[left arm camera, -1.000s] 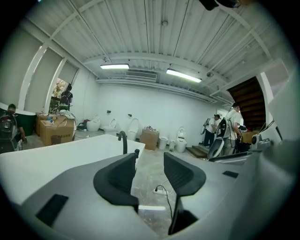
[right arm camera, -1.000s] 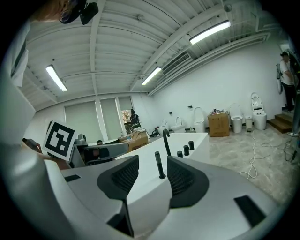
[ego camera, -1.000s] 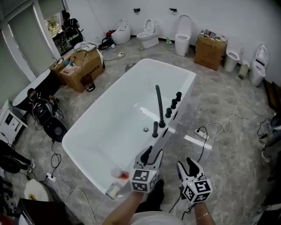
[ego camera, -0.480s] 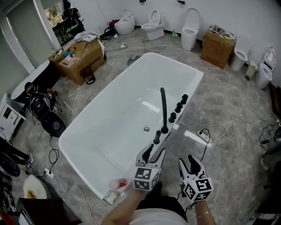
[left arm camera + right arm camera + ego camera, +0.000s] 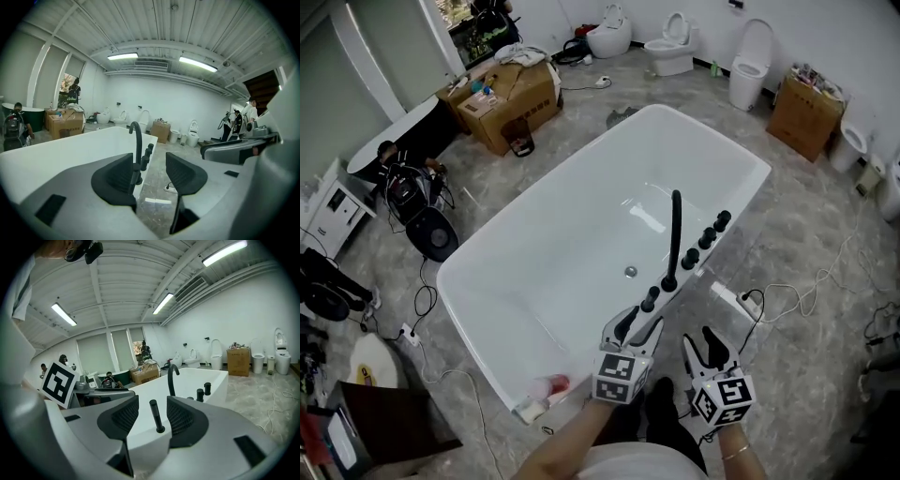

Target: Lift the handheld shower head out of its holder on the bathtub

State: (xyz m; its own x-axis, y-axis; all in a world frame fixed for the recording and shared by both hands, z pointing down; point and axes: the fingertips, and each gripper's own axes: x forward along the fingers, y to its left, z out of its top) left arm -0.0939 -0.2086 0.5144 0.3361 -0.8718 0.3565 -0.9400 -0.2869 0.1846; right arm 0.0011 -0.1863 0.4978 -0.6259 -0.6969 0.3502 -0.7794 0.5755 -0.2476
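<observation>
In the head view my left gripper [image 5: 630,328] and right gripper [image 5: 710,351] hang side by side just short of the near right rim of the white bathtub [image 5: 534,244], touching nothing. The handheld shower head [image 5: 649,300] stands upright in its holder on that rim, nearest of the black fittings, with the tall faucet [image 5: 674,234] and three knobs [image 5: 706,239] farther along. Only the right gripper view shows how I line up: my fingers [image 5: 119,418] there are spread, and the shower head is framed in the gap between them, apart from both. The left gripper view differs: those fingers are spread wide and empty, the faucet rises in their gap, and I cannot separate the shower head from its base. The head view alone shows the drain [image 5: 630,272] and the cardboard box [image 5: 511,94] far left
</observation>
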